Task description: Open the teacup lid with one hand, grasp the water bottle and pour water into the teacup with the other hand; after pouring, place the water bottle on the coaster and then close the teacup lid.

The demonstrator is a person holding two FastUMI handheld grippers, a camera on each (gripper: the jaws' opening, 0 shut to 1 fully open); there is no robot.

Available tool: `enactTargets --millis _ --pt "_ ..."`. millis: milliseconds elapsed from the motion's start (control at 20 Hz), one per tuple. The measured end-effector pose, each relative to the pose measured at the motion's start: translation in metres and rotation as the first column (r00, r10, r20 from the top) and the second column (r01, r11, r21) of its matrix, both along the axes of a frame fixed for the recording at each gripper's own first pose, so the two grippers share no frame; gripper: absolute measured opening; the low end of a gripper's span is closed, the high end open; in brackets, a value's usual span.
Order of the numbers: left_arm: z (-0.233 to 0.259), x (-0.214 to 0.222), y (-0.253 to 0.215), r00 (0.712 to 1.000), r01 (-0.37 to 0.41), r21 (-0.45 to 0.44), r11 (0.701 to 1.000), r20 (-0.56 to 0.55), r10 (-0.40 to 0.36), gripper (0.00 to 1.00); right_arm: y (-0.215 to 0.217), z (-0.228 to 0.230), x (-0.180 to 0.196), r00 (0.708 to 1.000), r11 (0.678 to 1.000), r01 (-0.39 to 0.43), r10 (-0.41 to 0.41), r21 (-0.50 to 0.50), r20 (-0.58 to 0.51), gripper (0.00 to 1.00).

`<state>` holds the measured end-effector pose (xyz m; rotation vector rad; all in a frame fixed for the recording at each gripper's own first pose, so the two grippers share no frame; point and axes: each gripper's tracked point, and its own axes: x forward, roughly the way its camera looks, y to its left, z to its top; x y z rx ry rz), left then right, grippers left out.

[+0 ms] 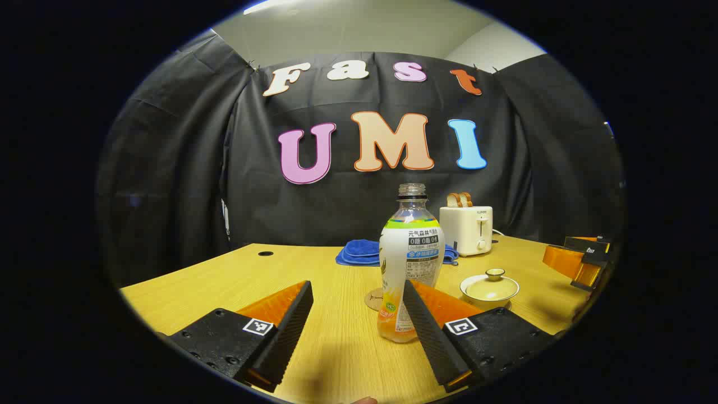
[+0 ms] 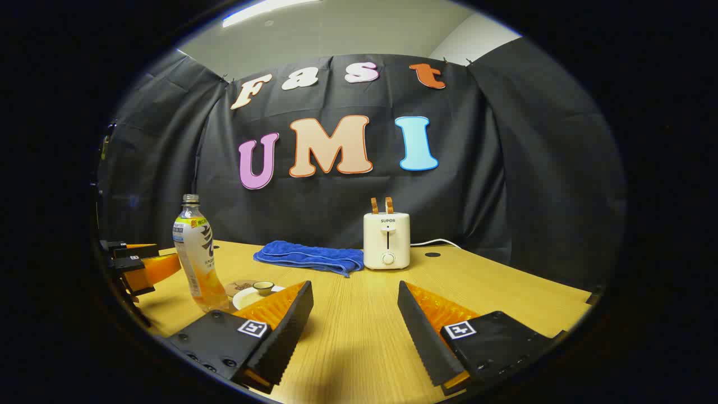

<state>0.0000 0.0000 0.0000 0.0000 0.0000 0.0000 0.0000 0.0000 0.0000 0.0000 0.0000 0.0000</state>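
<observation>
Both tools spread above the desk, bottle and cup untouched

The left tool (image 1: pixel 356 314) hangs low over the wooden desk (image 1: pixel 224 280) with its 2 fingers spread wide and nothing between them. The water bottle (image 1: pixel 411 264) stands upright just ahead of it, uncapped, with a little orange liquid at the bottom; its base sits in front of the tool's right-hand finger and I see no contact with either finger. Behind the bottle's foot a round coaster (image 1: pixel 374 298) lies flat on the desk, partly hidden by the bottle. To the right of the bottle sits the teacup (image 1: pixel 489 288), pale, with its knobbed lid on.

The right tool (image 2: pixel 354 314) is also spread, holding nothing, over a bare stretch of desk. From the right gripper view the bottle (image 2: pixel 197 252) stands at the far left, the coaster (image 2: pixel 238 288) and the lidded teacup (image 2: pixel 261 292) just beside it, the cup partly behind the tool's finger. The left tool (image 2: pixel 143 266) shows at that view's left edge, near the bottle.

Farther back on the desk a folded blue cloth (image 2: pixel 308 257) lies beside a cream toaster (image 2: pixel 386 240) with 2 slices of toast standing up in it.
</observation>
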Motion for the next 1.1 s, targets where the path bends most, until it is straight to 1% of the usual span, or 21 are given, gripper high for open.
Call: enactTargets --millis 200,250,300,350,400,1100 --pt "-0.0001 0.0002 -0.0003 1.0 0.0 0.0 1.0 0.0 0.0 0.94 0.0003 0.0001 0.0 1.0 1.0 0.0 0.0 0.0 0.001 0.97" --pt "0.0003 0.0001 -0.0002 1.0 0.0 0.0 1.0 0.0 0.0 0.94 0.0002 0.0 0.0004 1.0 1.0 0.0 0.0 0.0 0.0 0.94" --pt "-0.0005 0.0003 -0.0001 1.0 0.0 0.0 1.0 0.001 0.0 0.94 0.0005 -0.0002 0.0001 1.0 1.0 0.001 -0.001 0.001 0.0 0.94" --pt "0.0002 0.0008 -0.0001 1.0 0.0 0.0 1.0 0.001 0.0 0.94 0.0002 0.0004 0.0003 1.0 1.0 0.002 -0.002 0.0 0.001 1.0" --pt "-0.0006 0.0009 -0.0002 1.0 0.0 0.0 1.0 0.001 0.0 0.95 -0.0002 0.0001 -0.0001 1.0 1.0 0.003 -0.003 0.0 0.001 0.97" --pt "-0.0009 0.0008 -0.0003 1.0 -0.001 -0.001 1.0 0.002 0.001 0.94 0.0002 0.0001 0.0003 1.0 1.0 0.003 -0.003 -0.001 0.002 0.97"
